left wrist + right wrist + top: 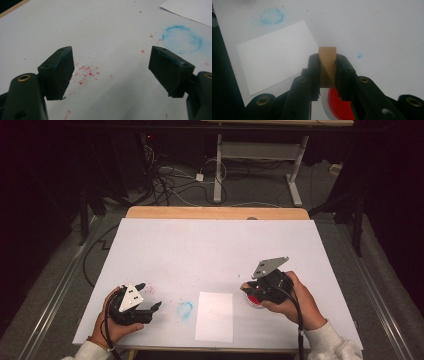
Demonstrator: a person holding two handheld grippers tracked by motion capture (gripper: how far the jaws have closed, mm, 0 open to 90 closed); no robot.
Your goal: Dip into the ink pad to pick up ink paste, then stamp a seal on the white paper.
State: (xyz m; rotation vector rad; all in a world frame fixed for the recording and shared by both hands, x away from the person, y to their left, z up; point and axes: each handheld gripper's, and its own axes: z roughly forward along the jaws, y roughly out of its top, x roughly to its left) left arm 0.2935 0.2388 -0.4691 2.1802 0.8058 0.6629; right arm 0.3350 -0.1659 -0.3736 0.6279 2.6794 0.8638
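Note:
My right gripper (327, 75) is shut on a small tan wooden block (327, 58), which stands upright between the pads and sticks out past them. Directly beneath it lies a round red ink pad (338, 106) in a white rim, also seen under the right gripper (248, 290) as a red ink pad (256, 300). A white paper sheet (215, 316) lies on the table just left of that hand; the same paper sheet (274, 60) fills the left side of the right gripper view. My left gripper (150, 295) rests open at the front left, and between the pads of the left gripper (112, 65) there is nothing.
The white tabletop (215, 245) carries a faint blue ring stain (185, 309) between the left gripper and the paper. Red specks (86, 71) dot the surface under the left jaws, with the blue ring stain (182, 39) beyond. A small blue spot (360, 55) marks the table.

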